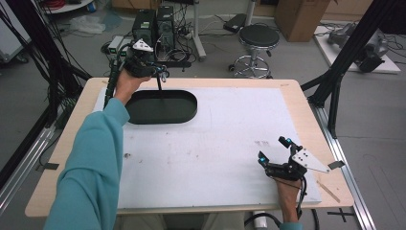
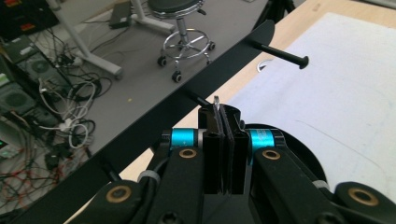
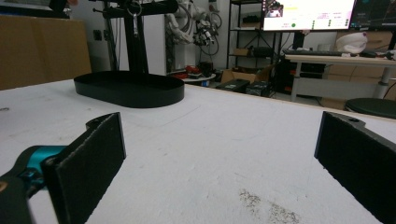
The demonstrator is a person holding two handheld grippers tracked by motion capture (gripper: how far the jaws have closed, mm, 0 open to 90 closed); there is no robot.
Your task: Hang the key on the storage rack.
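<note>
Sleeve: a teal fabric sleeve (image 1: 91,163) fills the lower left of the high view, the forearm reaching up and across the bench to the far left corner
Right tool: the right tool (image 1: 274,148) sits low near the right front of the bench, its two jaws spread wide apart with nothing between them; in the right gripper view the jaw faces are flat, matt black slabs with a rough foam-like surface, and a teal collar shows behind the left one
Bench: pale wood rim (image 1: 72,139) with a white sheet (image 1: 215,143) laid over most of the top; the sheet looks grainy, with faint grey scuffs and a dark speckled smudge just ahead of the right tool
Left tool: the left tool (image 2: 223,116) is held above the far left of the bench, jaws pressed together on a thin, pale metallic sliver (image 2: 216,103) that sticks up between the pads; what the sliver belongs to I cannot tell
Stand: a black metal stand with a shallow oval tray base (image 1: 163,106), smooth-walled and matt, resting on the white sheet at the far left; a slim upright post (image 1: 159,86) rises from it, and a round-tipped black peg (image 2: 285,53) juts out sideways near the left tool
Stool: a round black-seated stool (image 1: 258,38) with a chrome ring stands on the grey floor beyond the bench
</note>
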